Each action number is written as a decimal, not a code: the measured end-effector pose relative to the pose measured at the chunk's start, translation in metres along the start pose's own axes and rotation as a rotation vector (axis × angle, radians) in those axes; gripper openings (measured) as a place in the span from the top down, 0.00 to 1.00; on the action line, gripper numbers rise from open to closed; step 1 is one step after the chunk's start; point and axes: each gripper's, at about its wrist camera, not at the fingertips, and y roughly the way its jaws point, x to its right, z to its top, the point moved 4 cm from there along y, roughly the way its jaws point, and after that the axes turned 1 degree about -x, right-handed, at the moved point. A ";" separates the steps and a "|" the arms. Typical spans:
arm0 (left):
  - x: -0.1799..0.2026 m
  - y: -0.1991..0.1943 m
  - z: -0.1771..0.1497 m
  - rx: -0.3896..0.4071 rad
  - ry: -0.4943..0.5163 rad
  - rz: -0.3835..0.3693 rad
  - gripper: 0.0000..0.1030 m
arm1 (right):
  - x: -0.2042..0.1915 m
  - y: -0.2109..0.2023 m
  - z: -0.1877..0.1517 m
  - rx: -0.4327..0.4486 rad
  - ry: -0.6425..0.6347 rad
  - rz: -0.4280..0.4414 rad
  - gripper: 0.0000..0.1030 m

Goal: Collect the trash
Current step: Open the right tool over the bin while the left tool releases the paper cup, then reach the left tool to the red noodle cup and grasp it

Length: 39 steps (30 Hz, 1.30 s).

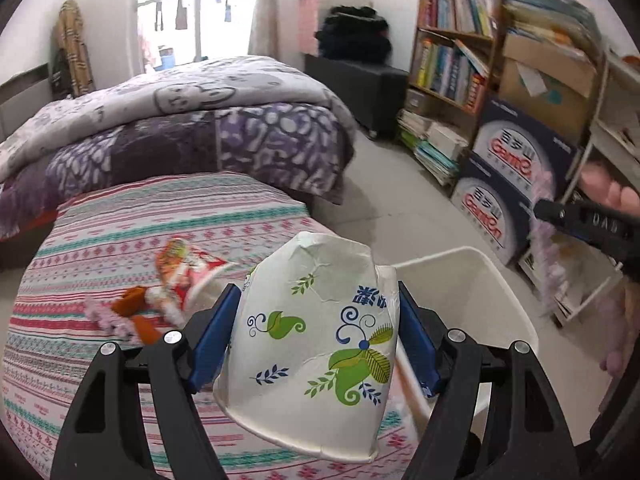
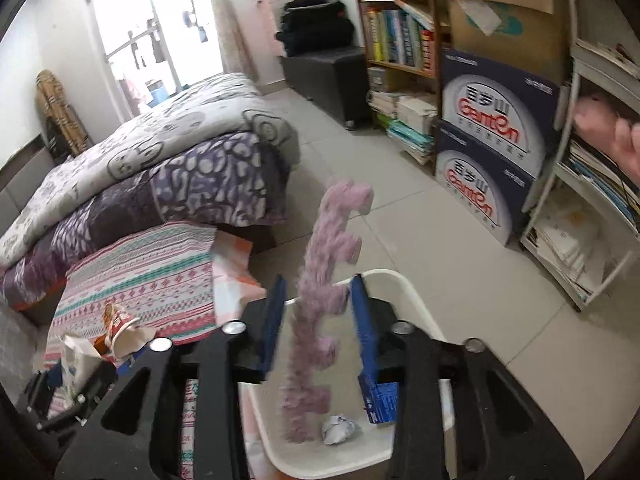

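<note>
Bedroom with a quilt-piled bed, bookshelves and a white bin: our two claws work over the trash.

Left wrist view: striped bedding (image 1: pixel 132 216) fills the foreground, and our left claw (image 1: pixel 316 336) clamps a crumpled white paper bowl (image 1: pixel 316 340) printed with green leaves and blue swirls, its blue pads pressed against both sides. Behind it on the bedding lies a crushed red snack wrapper (image 1: pixel 188 268) beside orange scraps. We see the white bin (image 1: pixel 472 280) on the floor just right of the bowl. Right wrist view: our right claw (image 2: pixel 316 320) stands parted over the bin (image 2: pixel 404 288), and a long fuzzy pink strip (image 2: pixel 320 296), blurred, hangs upright between the blue pads without either one pressing it. One crumpled white paper ball (image 2: pixel 339 429) lies in the bin's bottom.
</note>
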 end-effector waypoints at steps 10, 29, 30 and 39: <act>0.054 0.023 -0.010 -0.055 0.069 -0.064 0.28 | 0.051 -0.008 0.006 0.009 0.121 -0.030 0.21; 0.126 0.055 -0.017 -0.144 0.115 -0.234 0.15 | 0.085 -0.016 0.015 0.028 0.241 -0.028 0.08; 0.122 0.056 -0.016 -0.146 0.109 -0.227 0.14 | 0.083 -0.016 0.015 0.027 0.241 -0.026 0.08; 0.047 0.067 0.001 -0.154 -0.084 -0.090 0.14 | 0.060 -0.007 0.010 -0.010 0.207 -0.002 0.07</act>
